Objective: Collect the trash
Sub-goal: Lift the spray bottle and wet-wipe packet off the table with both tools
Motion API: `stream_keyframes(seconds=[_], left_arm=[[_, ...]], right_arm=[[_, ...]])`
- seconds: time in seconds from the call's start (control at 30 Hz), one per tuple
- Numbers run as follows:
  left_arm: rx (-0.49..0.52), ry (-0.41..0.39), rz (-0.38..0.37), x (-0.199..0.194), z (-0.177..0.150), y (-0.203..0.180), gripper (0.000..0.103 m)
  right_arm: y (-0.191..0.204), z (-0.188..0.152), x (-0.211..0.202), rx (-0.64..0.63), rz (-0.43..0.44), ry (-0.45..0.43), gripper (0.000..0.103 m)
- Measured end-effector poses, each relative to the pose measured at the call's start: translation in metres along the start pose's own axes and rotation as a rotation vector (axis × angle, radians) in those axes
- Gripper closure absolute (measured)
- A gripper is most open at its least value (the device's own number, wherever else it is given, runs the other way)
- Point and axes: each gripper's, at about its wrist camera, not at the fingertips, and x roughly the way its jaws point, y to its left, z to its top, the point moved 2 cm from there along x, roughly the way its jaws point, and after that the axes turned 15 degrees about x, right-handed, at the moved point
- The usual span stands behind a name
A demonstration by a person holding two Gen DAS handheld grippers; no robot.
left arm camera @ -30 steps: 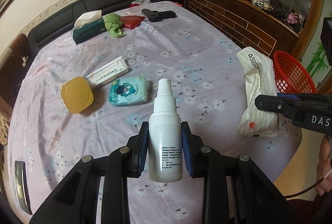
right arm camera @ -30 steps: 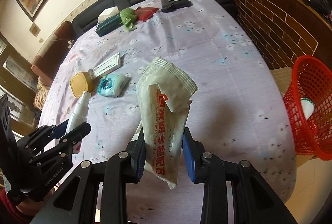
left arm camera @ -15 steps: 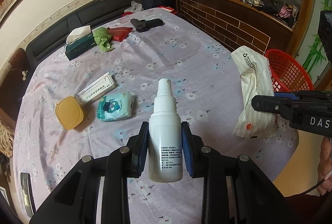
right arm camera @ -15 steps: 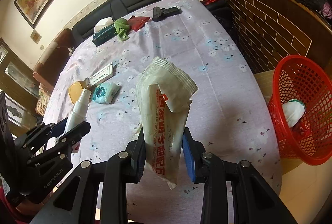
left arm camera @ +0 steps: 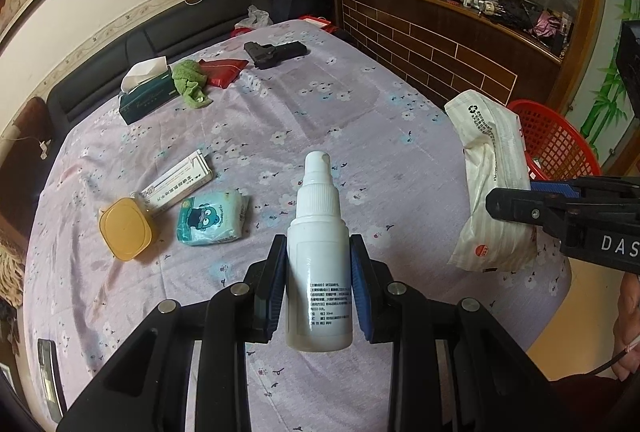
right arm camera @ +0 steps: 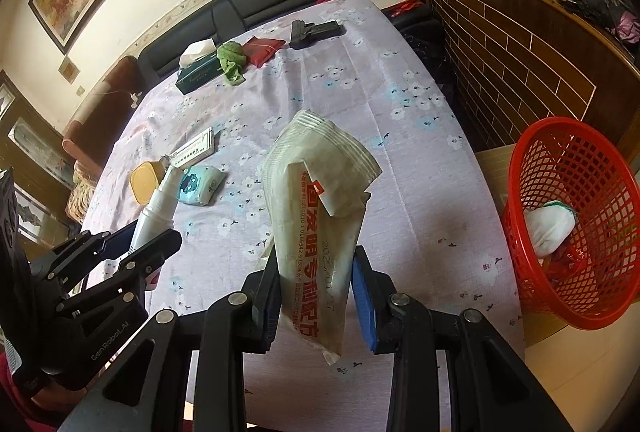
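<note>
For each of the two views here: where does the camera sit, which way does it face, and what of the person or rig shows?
Left wrist: sits on the left hand-held gripper, facing down across the table; its fingers clamp a white spray bottle; the right hand-held gripper and a hand show at right.
Right wrist: sits on the right hand-held gripper, facing the same table; its fingers clamp a cream packet; the left hand-held gripper shows at lower left.
Shared: bottle, packet, red basket, yellow lid.
</note>
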Motion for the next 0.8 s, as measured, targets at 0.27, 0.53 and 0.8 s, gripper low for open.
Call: stream_keyframes(seconds=[0.27,0.53,0.8], left_arm=[[0.004,0.002,-0.003,0.0016,0.001,-0.0018,0.074],[0.01,0.003,-0.008,0.003,-0.0006,-0.0049,0.074],[0.016,0.0,-0.021,0.0028,-0.0012,-0.0094,0.074]], right_arm=[[-0.0021,-0.0004,-0.0015,0.001,-0.003,0.002,0.069],[-0.0053,-0.0032,-0.0024,0.008,-0.007,0.006,0.069],[-0.0081,-0.0047,-0.0048,0.015,-0.012,0.002,0.069]])
